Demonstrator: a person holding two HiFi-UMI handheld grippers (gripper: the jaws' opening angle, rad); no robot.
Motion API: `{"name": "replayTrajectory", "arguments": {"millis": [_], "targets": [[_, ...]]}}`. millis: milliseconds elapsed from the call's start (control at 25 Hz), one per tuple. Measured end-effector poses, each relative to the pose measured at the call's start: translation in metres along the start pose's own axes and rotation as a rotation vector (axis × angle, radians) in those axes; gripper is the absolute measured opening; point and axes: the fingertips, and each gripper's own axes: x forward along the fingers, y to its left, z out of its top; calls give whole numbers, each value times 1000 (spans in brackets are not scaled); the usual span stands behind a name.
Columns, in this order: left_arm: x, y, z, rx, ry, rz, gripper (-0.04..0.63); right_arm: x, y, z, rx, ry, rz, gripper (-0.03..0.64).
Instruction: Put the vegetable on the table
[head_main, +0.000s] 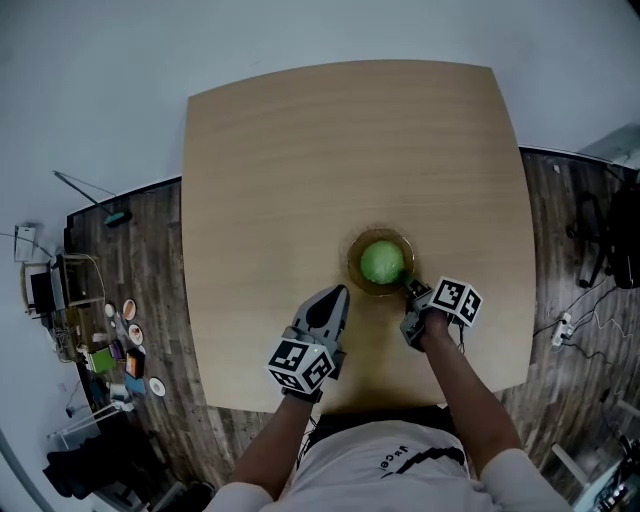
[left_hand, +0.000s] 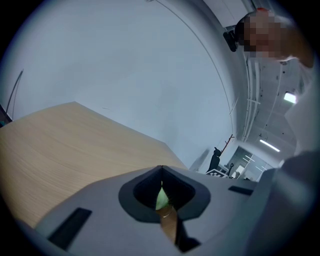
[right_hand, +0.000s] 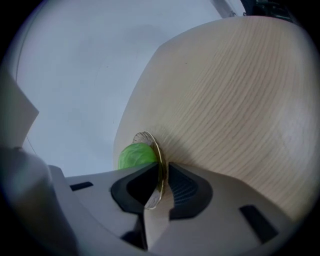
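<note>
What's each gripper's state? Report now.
Left gripper: jaws closed, empty.
Right gripper: jaws closed on the plate rim.

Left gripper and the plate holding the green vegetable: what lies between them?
Only a short stretch of bare table separates the left gripper from the plate, as the head view shows.

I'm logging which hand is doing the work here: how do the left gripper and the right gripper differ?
The right gripper is clamped on the rim of the plate that holds the cabbage; the left gripper has its jaws together on nothing. The right gripper touches the plate at its near right edge; the left gripper stands apart from it, to its near left. Both are over the near half of the table.
</note>
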Motion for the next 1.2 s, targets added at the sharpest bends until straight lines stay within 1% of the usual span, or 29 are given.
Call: {"name": "replayTrajectory", "arguments": {"millis": [40,280,360,480,600,840,1000,1200], "targets": [[-1,-1,1,1,-1,2,12,-2,1,2,-11,-4,0,61],[-8,-18,-3,2,7,3,12,-25,-1,6,-58,-19,-8,60],[-9,-25,-5,-2,13,4,12,-34,0,8,-105,-21,-15,60],[-14,-38,-9,3,19,7,12,-51,6,6,-194,-19,-3,37],[-20,-53,-12,14,28,12,12,-70,23,-1,-269,-5,43,24],[-33,-92,-16,23,39,3,12,-111,62,-26,-428,13,153,20],[-45,-114,-18,34,30,13,12,-140,77,-31,-542,-9,191,15],[-62,-142,-13,53,-6,17,12,-179,102,-36,-667,-51,263,15]]}}
